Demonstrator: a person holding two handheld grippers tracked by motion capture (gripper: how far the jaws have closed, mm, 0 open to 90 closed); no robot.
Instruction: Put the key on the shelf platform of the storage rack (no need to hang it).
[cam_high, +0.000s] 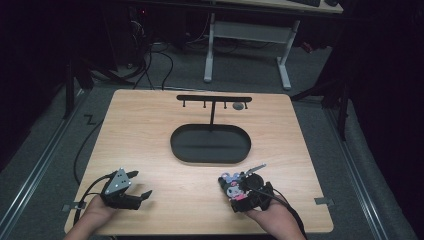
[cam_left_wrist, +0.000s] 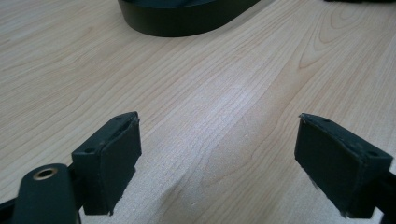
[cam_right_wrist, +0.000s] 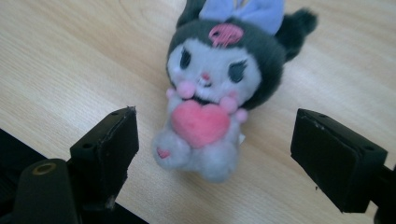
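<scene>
**Desk:** What sits at the centre of this one?

**Photographer:** A small plush keychain toy (cam_right_wrist: 219, 88), dark-hooded with a white face, a lilac bow and a pink heart at its chest. It lies face up on the wooden table (cam_high: 165, 135), at the lower right of the high view, between the jaws of the right gripper (cam_right_wrist: 212, 154). Those jaws stand spread wide, one on each side of the toy's body, neither touching it.

**Desk:** And the other hand?

**Photographer:** The left gripper (cam_left_wrist: 217, 161) rests at the lower left of the high view, well apart from the toy, its jaws also spread over bare wood and holding nothing.

**Desk:** Which step is this?

**Photographer:** The approach to the pick-up, by my reading; the grasp is not yet made. Next the right jaws would need to close on the soft body, squarely enough that it doesn't squirm out.

**Desk:** Anything beyond?

**Photographer:** Mid-table, a black hanger stand (cam_high: 214, 98) with small hooks rises from an oval black base (cam_high: 210, 145) — probably where the toy is bound.
</scene>
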